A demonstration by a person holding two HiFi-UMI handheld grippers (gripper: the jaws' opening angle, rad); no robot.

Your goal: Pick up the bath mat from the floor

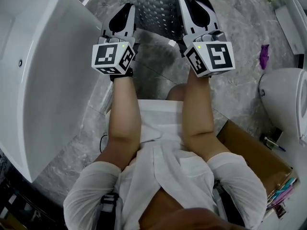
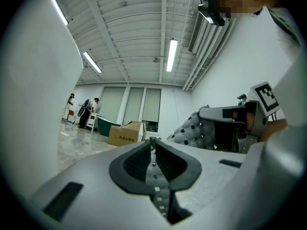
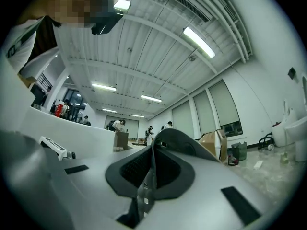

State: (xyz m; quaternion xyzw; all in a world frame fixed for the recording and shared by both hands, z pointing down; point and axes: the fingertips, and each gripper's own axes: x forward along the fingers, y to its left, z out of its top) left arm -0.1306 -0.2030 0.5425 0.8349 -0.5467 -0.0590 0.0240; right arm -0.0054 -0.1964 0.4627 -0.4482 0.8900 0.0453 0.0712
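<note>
The bath mat (image 1: pixel 158 18) is grey with a dimpled surface and hangs in front of me, off the marble floor. My left gripper (image 1: pixel 125 11) and right gripper (image 1: pixel 194 3) both point away from me and are shut on its near edge, about a hand's width apart. In the left gripper view the left gripper (image 2: pixel 152 145) pinches a thin dotted strip of the mat (image 2: pixel 155 178), and more of the mat bulges beside the right gripper's body. In the right gripper view the right gripper (image 3: pixel 153 150) is closed on the mat's thin grey edge (image 3: pixel 144 195).
A white bathtub (image 1: pixel 43 56) fills the left side. A white toilet (image 1: pixel 283 95) stands at the right, with a purple item (image 1: pixel 264 55) on the floor behind it. An open cardboard box (image 1: pixel 254 147) sits at my right. People stand far off in the room.
</note>
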